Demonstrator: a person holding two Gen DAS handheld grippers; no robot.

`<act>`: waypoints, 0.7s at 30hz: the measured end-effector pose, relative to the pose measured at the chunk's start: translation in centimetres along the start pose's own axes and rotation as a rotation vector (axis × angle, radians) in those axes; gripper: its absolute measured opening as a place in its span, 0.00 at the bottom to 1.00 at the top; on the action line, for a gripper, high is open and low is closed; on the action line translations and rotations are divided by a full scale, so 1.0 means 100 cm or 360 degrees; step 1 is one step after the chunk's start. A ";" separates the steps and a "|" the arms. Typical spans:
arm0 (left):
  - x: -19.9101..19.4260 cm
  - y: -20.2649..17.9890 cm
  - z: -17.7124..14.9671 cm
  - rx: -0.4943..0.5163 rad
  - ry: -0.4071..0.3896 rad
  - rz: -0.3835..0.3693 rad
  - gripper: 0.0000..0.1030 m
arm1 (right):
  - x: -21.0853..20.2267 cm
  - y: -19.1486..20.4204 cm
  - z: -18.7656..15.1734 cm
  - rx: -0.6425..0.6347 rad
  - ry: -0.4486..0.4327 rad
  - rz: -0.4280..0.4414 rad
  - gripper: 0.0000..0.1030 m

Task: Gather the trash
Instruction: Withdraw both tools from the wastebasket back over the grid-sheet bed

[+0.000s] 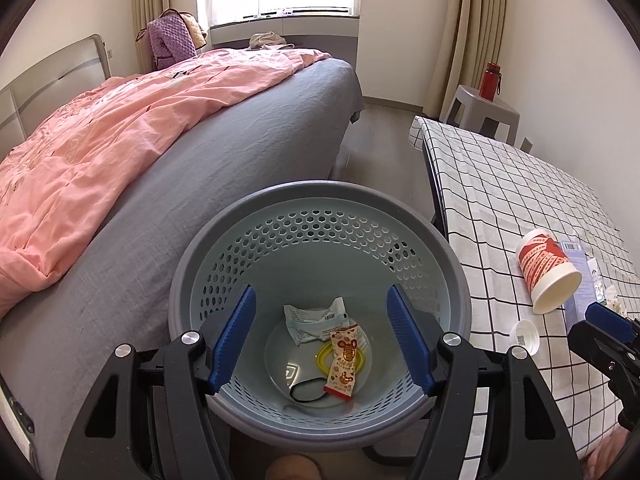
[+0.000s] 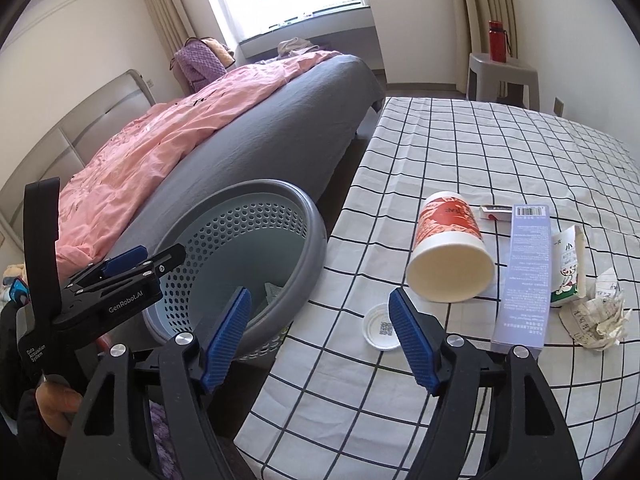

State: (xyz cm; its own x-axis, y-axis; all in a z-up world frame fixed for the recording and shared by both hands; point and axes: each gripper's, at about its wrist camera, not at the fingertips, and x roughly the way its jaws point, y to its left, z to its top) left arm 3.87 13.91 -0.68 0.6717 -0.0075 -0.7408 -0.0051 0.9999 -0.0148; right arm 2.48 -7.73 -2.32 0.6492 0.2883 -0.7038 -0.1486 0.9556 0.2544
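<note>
Both grippers stand released, nothing between the jaws. The left gripper (image 1: 320, 336) hangs over the bin (image 1: 256, 216), where wrappers (image 1: 316, 320) lie. The right gripper (image 2: 320, 336) hovers above the table (image 2: 480, 140), near a cap (image 2: 382, 328) and tipped cup (image 2: 448, 256).

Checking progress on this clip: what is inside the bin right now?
The bin holds a crumpled white wrapper, an orange snack packet, a yellow ring and a black loop. The near wall hides some of the floor.

Grey basket (image 1: 320, 196), black-checked white tablecloth (image 2: 460, 152)
</note>
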 end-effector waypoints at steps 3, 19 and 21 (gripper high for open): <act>-0.002 -0.009 0.000 0.0019 -0.0008 -0.0018 0.63 | -0.009 -0.007 -0.003 0.0013 -0.0010 -0.0030 0.68; -0.006 -0.053 -0.006 0.0128 -0.0012 -0.0086 0.65 | -0.046 -0.050 -0.017 0.0092 -0.0054 -0.0170 0.70; -0.006 -0.059 -0.006 0.0143 -0.0010 -0.0099 0.65 | -0.050 -0.057 -0.020 0.0107 -0.0051 -0.0190 0.70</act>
State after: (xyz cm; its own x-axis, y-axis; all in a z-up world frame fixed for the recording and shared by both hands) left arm 3.01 8.00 -0.56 0.6733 -0.0701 -0.7361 0.1030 0.9947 -0.0005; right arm -1.34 -14.53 -1.59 0.6828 0.1699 -0.7106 -0.0193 0.9764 0.2149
